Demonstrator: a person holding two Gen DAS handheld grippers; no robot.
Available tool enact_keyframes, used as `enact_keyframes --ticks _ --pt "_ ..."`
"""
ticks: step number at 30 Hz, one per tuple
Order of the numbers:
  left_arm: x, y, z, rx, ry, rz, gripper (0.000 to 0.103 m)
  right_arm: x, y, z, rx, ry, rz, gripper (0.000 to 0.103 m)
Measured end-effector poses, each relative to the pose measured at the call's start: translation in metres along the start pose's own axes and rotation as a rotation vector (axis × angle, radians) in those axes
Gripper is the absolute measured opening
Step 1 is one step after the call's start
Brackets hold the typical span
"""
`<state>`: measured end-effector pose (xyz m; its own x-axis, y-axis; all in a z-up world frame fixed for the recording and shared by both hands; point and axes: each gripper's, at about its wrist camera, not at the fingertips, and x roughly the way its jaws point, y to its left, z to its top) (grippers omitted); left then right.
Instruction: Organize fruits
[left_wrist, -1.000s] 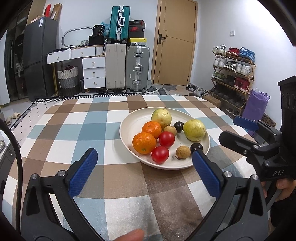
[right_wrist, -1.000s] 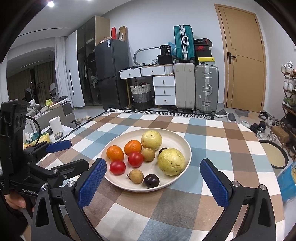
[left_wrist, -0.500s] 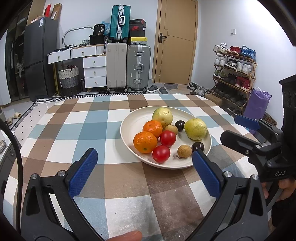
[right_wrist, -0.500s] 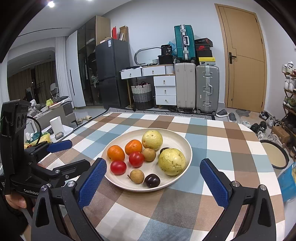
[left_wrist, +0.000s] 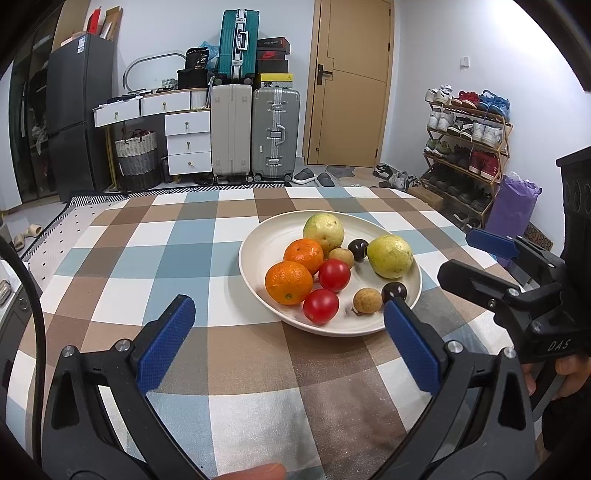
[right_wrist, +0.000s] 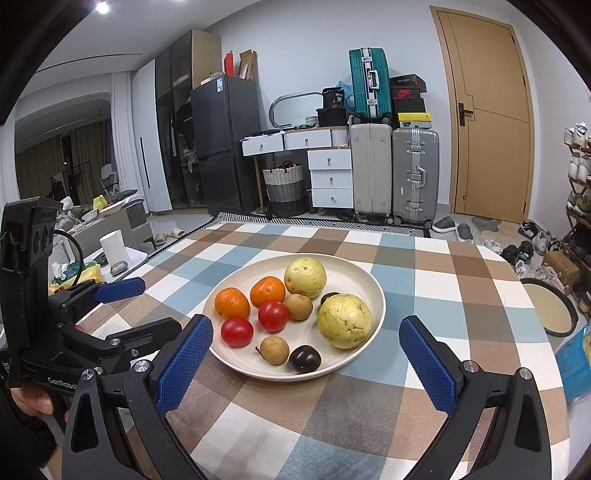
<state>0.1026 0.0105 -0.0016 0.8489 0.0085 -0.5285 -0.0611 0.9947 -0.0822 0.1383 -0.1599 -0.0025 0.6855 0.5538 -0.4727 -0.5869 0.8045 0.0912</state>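
A cream plate on the checked tablecloth holds two oranges, two red tomatoes, two yellow-green guavas, two tan longans and two dark plums. My left gripper hovers open in front of the plate, nothing between its blue pads. My right gripper is open just short of the plate's near rim, empty. Each gripper shows in the other's view, the right gripper and the left gripper.
The checked table has bare cloth to the left of the plate and in front of it. A round tan tray and a blue bag lie off the table's right edge. Suitcases, drawers, a door and a shoe rack stand behind.
Both grippers have crept slightly toward the plate; the fruit sits a little nearer in both views. Both stay open and no fruit has moved.
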Motion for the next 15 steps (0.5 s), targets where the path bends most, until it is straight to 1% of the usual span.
enact_keyframes --ticks 15 --pt "0.0004 0.0 -0.0001 0.001 0.002 0.0 0.102 0.0012 -0.0003 -0.001 0.006 0.003 0.003 0.103"
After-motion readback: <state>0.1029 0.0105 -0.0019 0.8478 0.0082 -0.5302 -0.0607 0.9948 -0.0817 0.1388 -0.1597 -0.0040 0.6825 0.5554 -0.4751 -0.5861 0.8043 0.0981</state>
